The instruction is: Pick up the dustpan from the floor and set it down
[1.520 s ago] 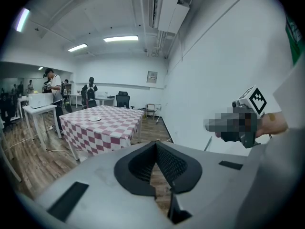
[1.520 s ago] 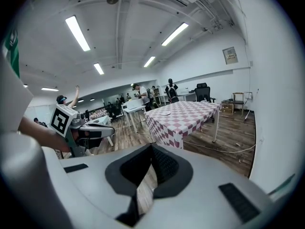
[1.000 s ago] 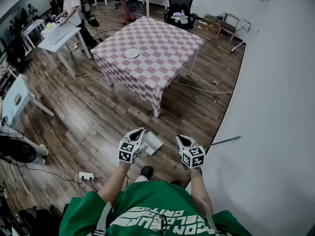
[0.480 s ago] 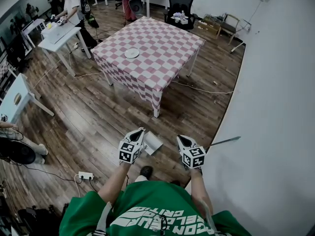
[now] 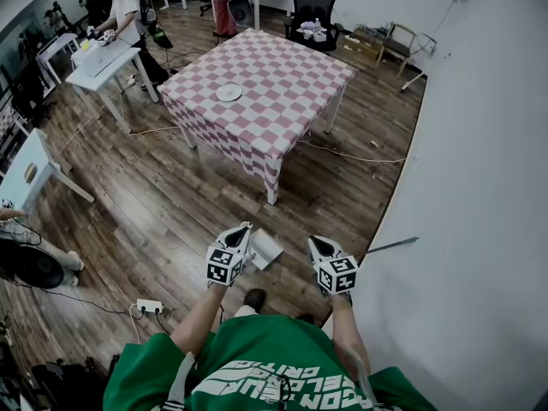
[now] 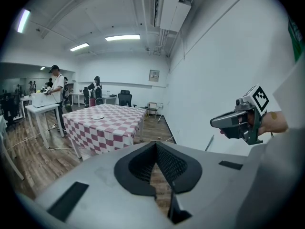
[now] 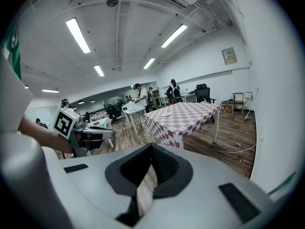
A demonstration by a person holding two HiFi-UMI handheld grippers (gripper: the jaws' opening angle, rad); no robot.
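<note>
A light grey dustpan [image 5: 265, 249] lies on the wooden floor just ahead of me, between the two grippers and partly covered by the left one. My left gripper [image 5: 243, 229] hangs above its left edge, jaws shut with nothing in them [image 6: 156, 144]. Off to the right of the dustpan, near the wall, my right gripper [image 5: 315, 243] is also shut and empty [image 7: 151, 146]. Both are held well above the floor, and neither gripper view shows the dustpan. Each gripper appears in the other's view: the right gripper [image 6: 238, 120], the left gripper [image 7: 88, 132].
A table with a pink checked cloth [image 5: 282, 101] carrying a white plate [image 5: 229, 92] stands ahead. A white wall [image 5: 479, 187] runs close on the right, with a thin rod [image 5: 390, 247] leaning at its foot. A power strip [image 5: 151, 306] and cables lie on the floor. People stand at desks far left.
</note>
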